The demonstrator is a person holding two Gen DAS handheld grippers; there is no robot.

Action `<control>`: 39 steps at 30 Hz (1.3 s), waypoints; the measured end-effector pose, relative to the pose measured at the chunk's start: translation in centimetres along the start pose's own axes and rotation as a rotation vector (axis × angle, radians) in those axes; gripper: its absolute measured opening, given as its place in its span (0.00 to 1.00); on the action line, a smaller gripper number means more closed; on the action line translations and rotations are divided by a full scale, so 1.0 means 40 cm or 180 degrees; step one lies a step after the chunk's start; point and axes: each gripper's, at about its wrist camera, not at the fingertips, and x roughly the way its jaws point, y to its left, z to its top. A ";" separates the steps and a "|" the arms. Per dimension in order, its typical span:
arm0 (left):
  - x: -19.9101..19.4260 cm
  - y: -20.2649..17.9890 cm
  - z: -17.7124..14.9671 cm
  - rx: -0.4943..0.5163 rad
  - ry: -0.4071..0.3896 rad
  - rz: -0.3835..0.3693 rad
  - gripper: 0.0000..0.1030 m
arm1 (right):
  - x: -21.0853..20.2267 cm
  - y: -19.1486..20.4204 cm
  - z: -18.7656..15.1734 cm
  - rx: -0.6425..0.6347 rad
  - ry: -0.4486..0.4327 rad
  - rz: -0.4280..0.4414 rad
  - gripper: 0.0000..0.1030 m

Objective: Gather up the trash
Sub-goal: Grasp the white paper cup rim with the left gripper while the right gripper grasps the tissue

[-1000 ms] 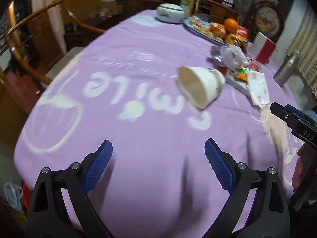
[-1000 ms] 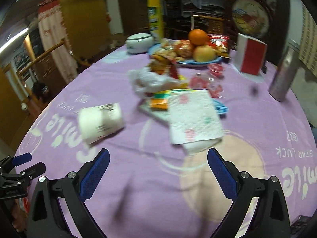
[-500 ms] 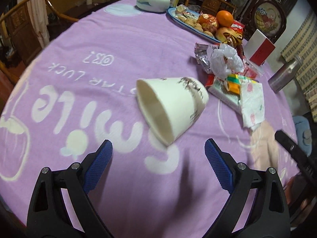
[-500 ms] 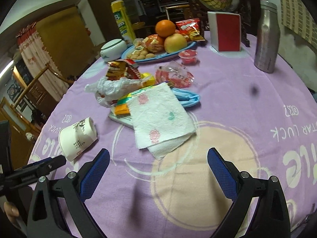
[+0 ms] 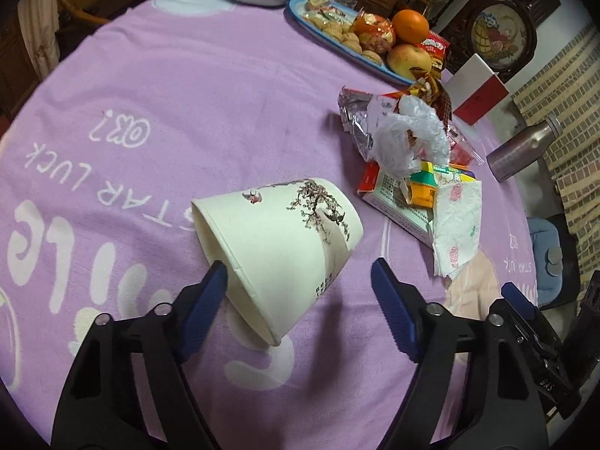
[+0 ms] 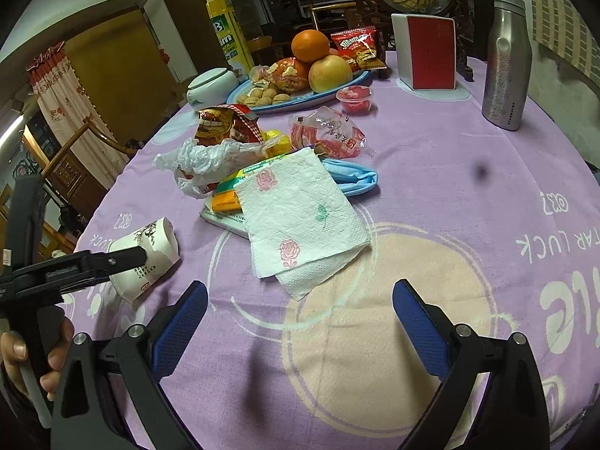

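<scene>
- Paper cup (image 5: pixel 277 247), white with a printed blossom branch and birds, lies on its side on the round bench (image 5: pixel 210 86) under a lilac cloth with white lettering; its open mouth faces about 7 o'clock in the left wrist view.
- Left gripper (image 5: pixel 300 292) has the cup between its blue-padded jaws, which have just been closing. The pad at 9 o'clock sits at the cup's rim; the pad at 3 o'clock stands apart from the cup's wall.
- Right gripper (image 6: pixel 300 322) hovers over a peach circle on the cloth, jaws spread wide with nothing between them.
- White paper napkin (image 6: pixel 300 217) with pink roses lies just beyond the right gripper at 12 o'clock, draped over a flat printed box (image 5: pixel 397 202).
- Crumpled clear plastic bag (image 6: pixel 202 161) and a torn red-and-gold snack wrapper (image 6: pixel 225 123) sit at 11 o'clock from the napkin; a folded blue cloth (image 6: pixel 352 176) touches its far edge.
- Blue oval plate (image 6: pixel 292 101) of fruit and biscuits stands further back, a steel flask (image 6: pixel 506 63) at 2 o'clock.
- A hand (image 6: pixel 22 363) grips the left tool's handle at 8 o'clock in the right wrist view.
</scene>
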 end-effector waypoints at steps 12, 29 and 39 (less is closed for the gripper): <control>-0.034 -0.017 0.002 0.0101 -0.0246 -0.0099 0.04 | 0.032 -0.020 0.001 0.0069 0.0063 -0.0169 0.95; -0.207 0.083 -0.156 0.0149 -0.0519 -0.0018 0.04 | 0.126 0.039 0.046 -0.0293 0.0201 -0.0525 0.88; -0.228 0.136 -0.201 0.0052 -0.0499 -0.0009 0.04 | 0.169 0.081 0.054 -0.0402 0.0309 -0.0541 0.41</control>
